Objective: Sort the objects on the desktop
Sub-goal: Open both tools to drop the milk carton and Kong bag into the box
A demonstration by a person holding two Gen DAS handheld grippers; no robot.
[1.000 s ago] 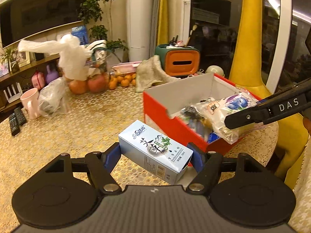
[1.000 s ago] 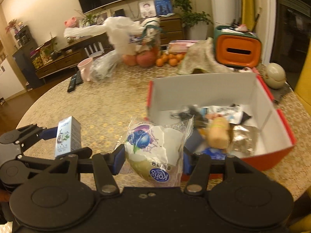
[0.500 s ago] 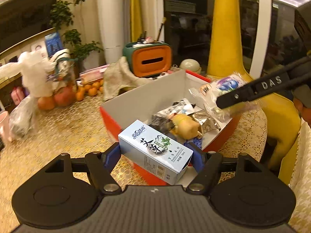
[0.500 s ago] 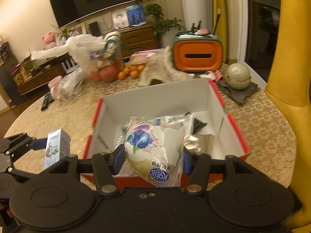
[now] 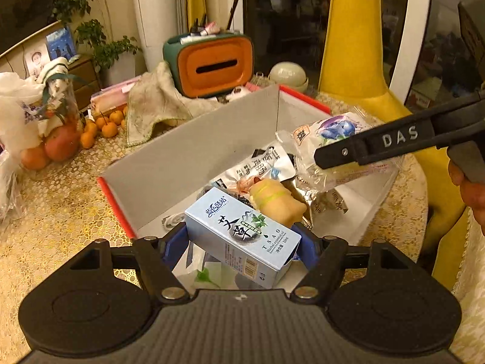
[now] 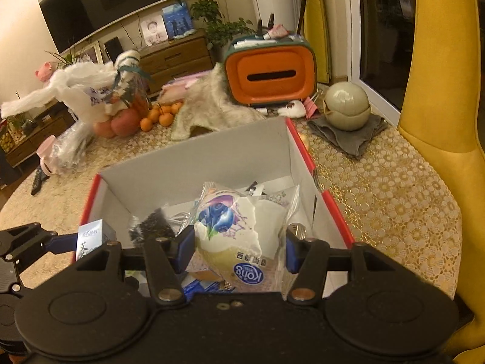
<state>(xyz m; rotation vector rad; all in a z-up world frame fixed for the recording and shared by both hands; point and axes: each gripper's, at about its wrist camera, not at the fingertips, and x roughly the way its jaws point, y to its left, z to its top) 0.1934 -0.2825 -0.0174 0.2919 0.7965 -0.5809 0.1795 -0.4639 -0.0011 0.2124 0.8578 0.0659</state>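
While both grippers hang above the red box [image 5: 116, 195], each one carries a thing between its blue pads. The left gripper [image 5: 239, 245] has its jaws clamped on a small light-blue carton [image 5: 242, 236], which lies tilted across the pads, over the near end of the box. This carton is long and rectangular, with dark brush characters, a green leaf drawing, the letters "TSAO" and a barcode on its lower side; the smaller print is too fine to read. The right gripper [image 6: 239, 247] has its jaws closed on a clear plastic snack bag [image 6: 239, 236], over the middle of the box. The bag shows a picture of blueberries on white and purple, a pale yellow cake inside, and a blue round logo which reads "Kong", upside down in the right wrist view. In the left wrist view the same bag [image 5: 330, 142] is seen from the side, and the finger of the right gripper bears the raised letters "DAS".

The box has red outer walls and a grey-white inside. Several packets and a yellowish soft toy [image 5: 275, 203] already lie in it. It stands on a table with a gold lace cloth [image 6: 385, 188], and an orange tissue holder [image 6: 269, 72] stands behind.
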